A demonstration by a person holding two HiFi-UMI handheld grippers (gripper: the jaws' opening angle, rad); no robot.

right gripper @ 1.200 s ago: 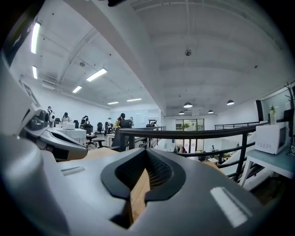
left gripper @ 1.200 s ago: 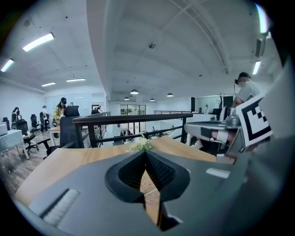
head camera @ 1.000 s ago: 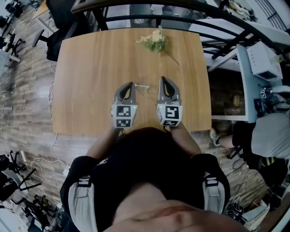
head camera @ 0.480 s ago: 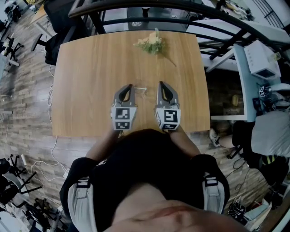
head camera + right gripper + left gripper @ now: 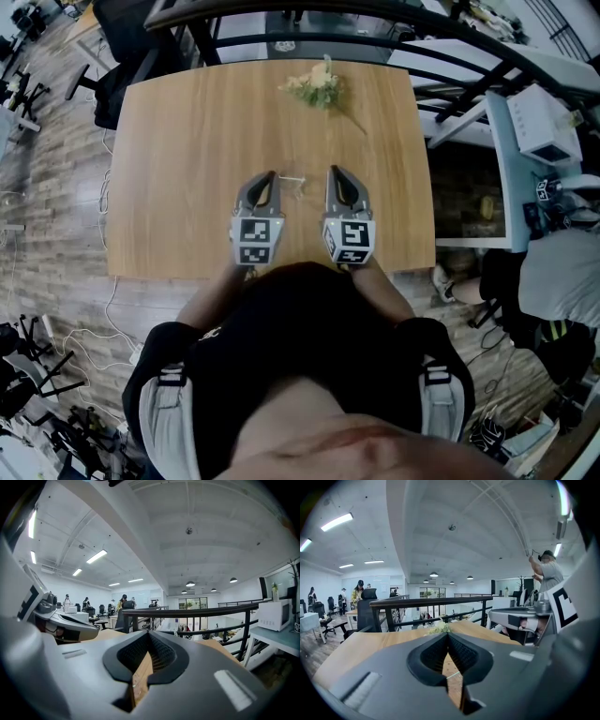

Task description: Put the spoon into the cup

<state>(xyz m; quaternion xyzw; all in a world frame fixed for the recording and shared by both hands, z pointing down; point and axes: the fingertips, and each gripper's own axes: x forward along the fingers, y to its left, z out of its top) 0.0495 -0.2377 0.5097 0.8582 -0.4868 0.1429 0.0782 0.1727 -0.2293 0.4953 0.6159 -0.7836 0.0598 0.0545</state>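
A thin pale item point(image 5: 292, 180), too small to tell apart as a spoon, lies on the wooden table point(image 5: 187, 141) between the two grippers' tips. It shows as a light sliver point(image 5: 452, 676) through the left jaws' gap. No cup shows in any view. My left gripper point(image 5: 270, 175) point(image 5: 448, 634) is held low over the table near its front edge, jaws shut with nothing between them. My right gripper point(image 5: 335, 171) point(image 5: 149, 633) is beside it, a hand's width to the right, also shut and holding nothing.
A small bunch of pale flowers point(image 5: 319, 86) lies at the table's far edge. A dark railing point(image 5: 309, 19) runs behind the table. To the right stand a shelf with a white appliance point(image 5: 548, 122) and a seated person point(image 5: 558, 281).
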